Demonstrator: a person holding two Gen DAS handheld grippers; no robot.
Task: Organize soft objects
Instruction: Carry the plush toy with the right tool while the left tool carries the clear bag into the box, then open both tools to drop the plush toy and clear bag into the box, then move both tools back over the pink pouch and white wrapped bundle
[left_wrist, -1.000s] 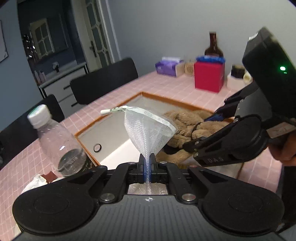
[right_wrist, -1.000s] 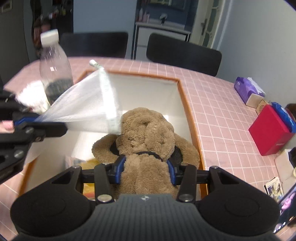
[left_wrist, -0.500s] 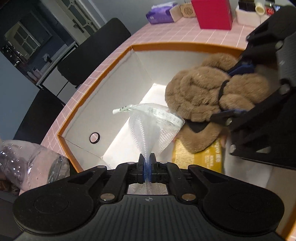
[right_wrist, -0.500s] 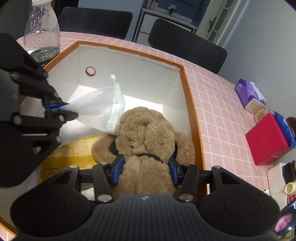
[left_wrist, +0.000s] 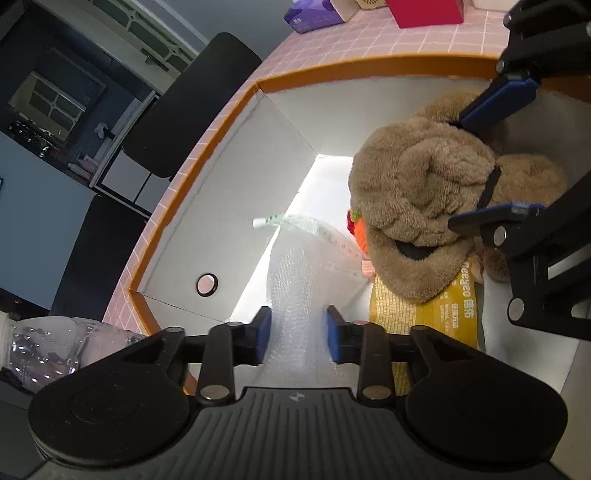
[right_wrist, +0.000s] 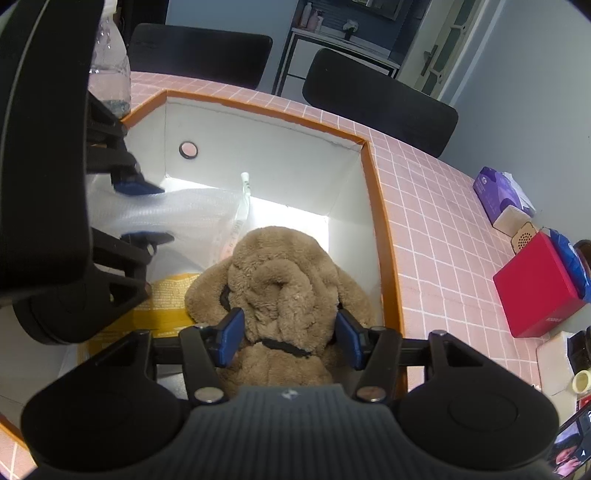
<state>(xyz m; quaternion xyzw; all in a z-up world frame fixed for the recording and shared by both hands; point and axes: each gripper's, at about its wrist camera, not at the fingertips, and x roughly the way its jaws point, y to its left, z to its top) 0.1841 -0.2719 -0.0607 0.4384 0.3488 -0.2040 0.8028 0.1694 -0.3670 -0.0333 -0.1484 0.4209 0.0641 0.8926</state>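
A brown plush toy (right_wrist: 280, 280) lies in the white box with the orange rim (right_wrist: 384, 229). My right gripper (right_wrist: 290, 334) has a pad on each side of it, still touching the fur, and its jaws are opening. From the left wrist view the plush toy (left_wrist: 417, 192) sits between the right gripper (left_wrist: 496, 157) pads. A clear bubble-wrap bag (left_wrist: 295, 288) with a zip strip lies on the box floor. My left gripper (left_wrist: 297, 336) straddles its near end; the jaws are opening and the pads stand off it. The right wrist view shows the bag (right_wrist: 192, 218) by the left gripper (right_wrist: 146, 212).
A yellow packet (left_wrist: 424, 314) lies flat under the plush toy, with a small orange-red item (left_wrist: 358, 229) beside it. A plastic bottle (left_wrist: 48, 347) stands outside the box's near corner. On the pink checked table are a red box (right_wrist: 535, 288) and a purple tissue pack (right_wrist: 502, 192). Black chairs (right_wrist: 376, 103) line the far side.
My left gripper came down into the box with the bubble-wrap bag, then its jaws parted and the bag settled on the floor. The right gripper's jaws widened slightly around the plush toy.
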